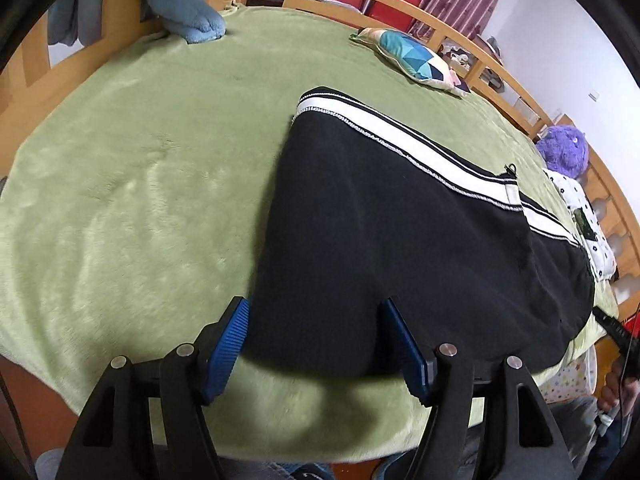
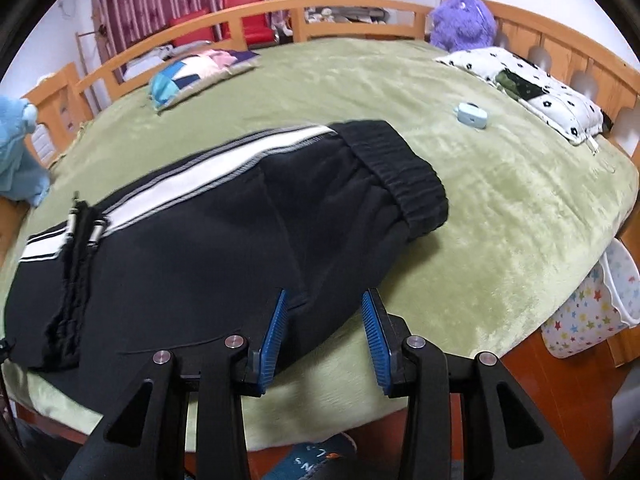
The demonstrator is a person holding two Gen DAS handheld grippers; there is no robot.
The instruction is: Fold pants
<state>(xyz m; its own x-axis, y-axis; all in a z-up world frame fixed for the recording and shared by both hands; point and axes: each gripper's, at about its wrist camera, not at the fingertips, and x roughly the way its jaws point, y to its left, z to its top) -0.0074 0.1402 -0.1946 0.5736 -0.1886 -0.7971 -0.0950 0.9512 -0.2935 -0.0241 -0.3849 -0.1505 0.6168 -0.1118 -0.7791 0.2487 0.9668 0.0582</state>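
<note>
Pants (image 1: 400,220): black, white side stripe, lying flat on the green bed cover (image 1: 140,200) near its front edge, already doubled leg on leg; waistband (image 2: 404,168) to the right, drawstring (image 2: 76,264) draped across the cloth.

Left tool (image 1: 316,344): jaws wide, empty, straddling the near hem, probably lined up for the next fold.

Right tool (image 2: 324,336): jaws narrower, parted, nothing pinched; near edge of the cloth lies between the pads.

Containers: star-print bin (image 2: 580,320) beside the bed; contents hidden.
</note>
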